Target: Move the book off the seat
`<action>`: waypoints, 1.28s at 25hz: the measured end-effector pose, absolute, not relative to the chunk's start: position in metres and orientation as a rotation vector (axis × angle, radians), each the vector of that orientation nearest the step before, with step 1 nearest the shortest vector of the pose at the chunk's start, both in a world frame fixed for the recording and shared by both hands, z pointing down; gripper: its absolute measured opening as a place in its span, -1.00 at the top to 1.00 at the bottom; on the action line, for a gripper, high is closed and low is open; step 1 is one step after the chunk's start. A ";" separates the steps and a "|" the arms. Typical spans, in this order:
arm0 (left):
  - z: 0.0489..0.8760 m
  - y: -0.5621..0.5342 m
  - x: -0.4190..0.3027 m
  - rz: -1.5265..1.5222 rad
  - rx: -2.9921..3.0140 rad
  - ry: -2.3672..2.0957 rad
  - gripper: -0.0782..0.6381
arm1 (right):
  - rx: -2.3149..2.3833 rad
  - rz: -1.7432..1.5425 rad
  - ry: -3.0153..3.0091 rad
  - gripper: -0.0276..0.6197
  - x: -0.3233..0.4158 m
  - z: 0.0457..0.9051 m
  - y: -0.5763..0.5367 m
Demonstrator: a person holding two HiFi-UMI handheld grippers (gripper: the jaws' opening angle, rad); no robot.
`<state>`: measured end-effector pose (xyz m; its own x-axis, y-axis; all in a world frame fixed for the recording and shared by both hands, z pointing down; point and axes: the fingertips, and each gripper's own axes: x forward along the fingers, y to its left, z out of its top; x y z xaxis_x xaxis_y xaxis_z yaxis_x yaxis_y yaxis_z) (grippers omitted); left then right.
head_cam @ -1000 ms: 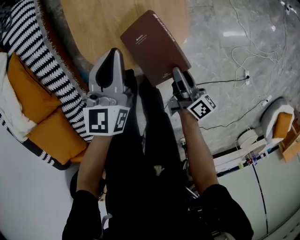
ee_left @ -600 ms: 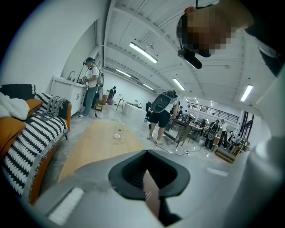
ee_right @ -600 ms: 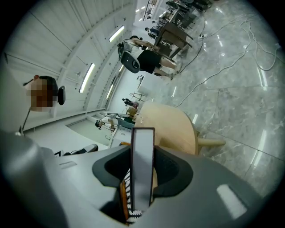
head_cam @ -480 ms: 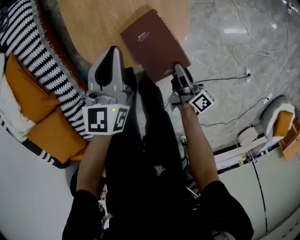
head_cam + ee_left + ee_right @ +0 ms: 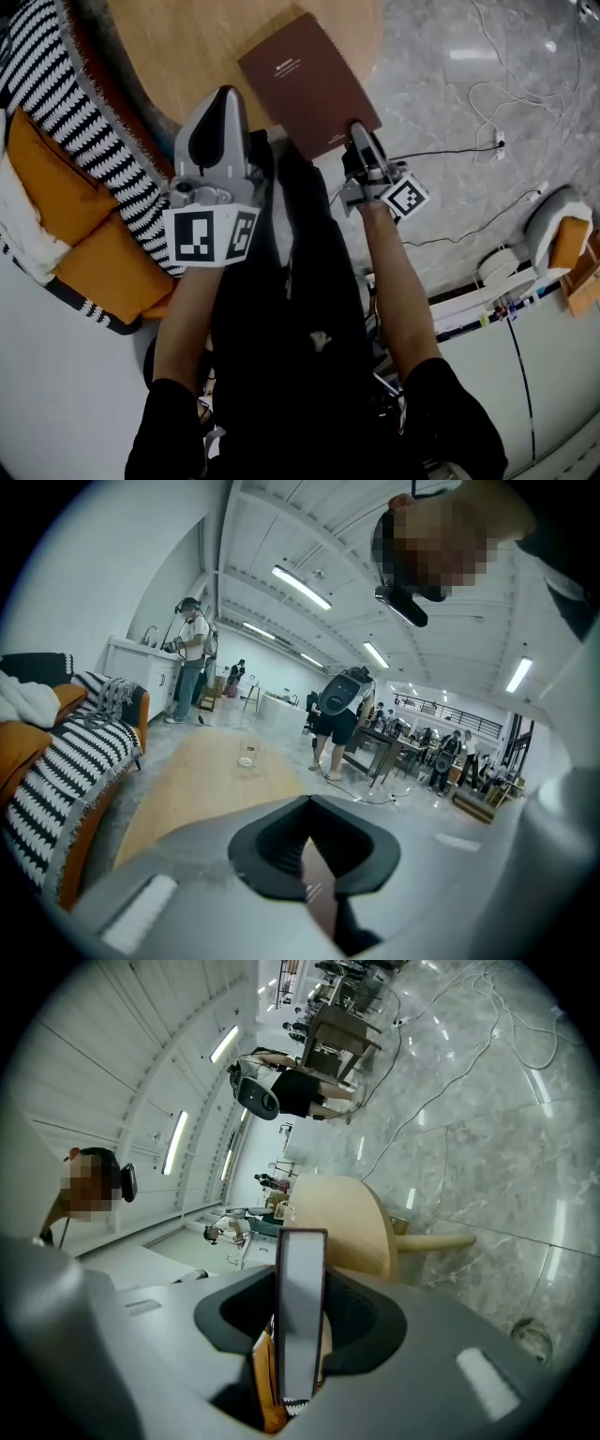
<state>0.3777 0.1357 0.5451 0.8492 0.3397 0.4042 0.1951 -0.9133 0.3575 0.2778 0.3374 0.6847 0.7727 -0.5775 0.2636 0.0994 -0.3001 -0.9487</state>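
The person wore a black top with short sleeves, the left sleeve and right sleeve alike, and black trousers. The left gripper and right gripper had smooth grey shells with black hollows. Each bore a cube of black-and-white square markers: left cube, right cube.

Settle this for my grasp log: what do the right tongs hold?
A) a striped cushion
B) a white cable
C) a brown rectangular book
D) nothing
C: the right tongs grip the near edge of the brown rectangular book, its page edge standing between them in the right gripper view.
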 end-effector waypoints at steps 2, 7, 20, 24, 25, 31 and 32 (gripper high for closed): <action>0.546 0.137 0.377 0.675 2.722 0.406 0.76 | -1.751 -0.695 0.367 0.43 0.277 0.689 0.339; 0.550 0.134 0.374 0.682 2.716 0.401 0.76 | -1.745 -0.711 0.350 0.43 0.271 0.702 0.336; 0.562 0.131 0.364 0.698 2.692 0.402 0.76 | -1.690 -0.724 0.280 0.40 0.262 0.726 0.337; 0.563 0.127 0.362 0.696 2.691 0.395 0.76 | -1.672 -0.716 0.239 0.39 0.260 0.732 0.339; 0.564 0.126 0.361 0.697 2.691 0.393 0.76 | -1.670 -0.715 0.225 0.38 0.260 0.734 0.340; 0.566 0.122 0.360 0.702 2.686 0.386 0.76 | -1.691 -0.727 0.191 0.36 0.259 0.741 0.340; 0.567 0.122 0.360 0.703 2.686 0.386 0.76 | -1.695 -0.733 0.187 0.36 0.259 0.742 0.340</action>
